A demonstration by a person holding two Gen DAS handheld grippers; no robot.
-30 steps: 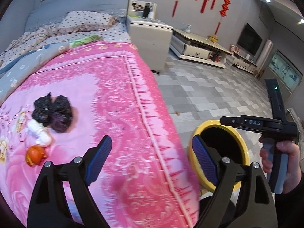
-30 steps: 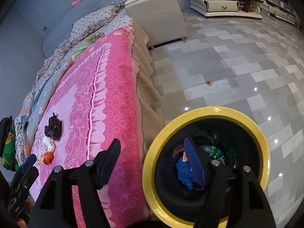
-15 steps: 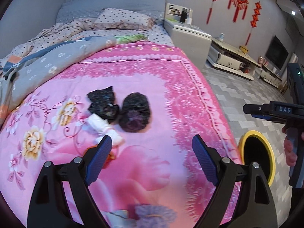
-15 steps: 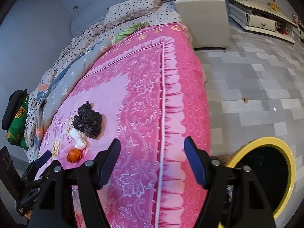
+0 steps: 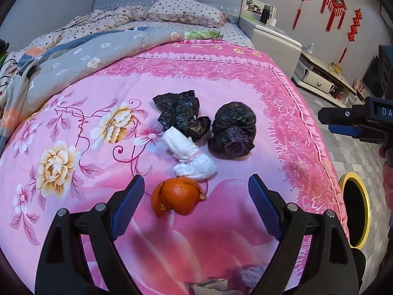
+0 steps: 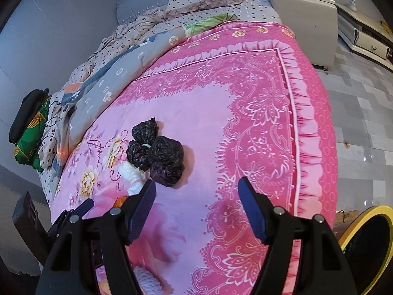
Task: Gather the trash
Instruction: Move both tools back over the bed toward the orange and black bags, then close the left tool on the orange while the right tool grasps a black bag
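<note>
On the pink bedspread (image 5: 73, 113) lies a pile of trash: an orange peel (image 5: 177, 195), a crumpled white tissue (image 5: 189, 157) and two black crumpled bags (image 5: 181, 114) (image 5: 233, 129). My left gripper (image 5: 196, 198) is open and empty, its fingers on either side of the orange peel, just above it. My right gripper (image 6: 196, 202) is open and empty over the bedspread, right of the black bags (image 6: 161, 153) and tissue (image 6: 131, 175). The yellow-rimmed bin (image 5: 356, 211) stands on the floor beside the bed, also in the right wrist view (image 6: 363, 245).
A grey quilt (image 5: 81, 56) and dotted pillow (image 5: 186, 9) lie at the bed's head. A white nightstand (image 5: 270, 36) and low TV cabinet (image 5: 321, 78) stand past the bed on the tiled floor (image 6: 363, 113). A black object (image 6: 27, 108) lies at the bed's far side.
Both grippers have swung from the bin to the bed. My left gripper has come close over the orange peel. My right gripper now looks at the bedspread, the bin at its lower right.
</note>
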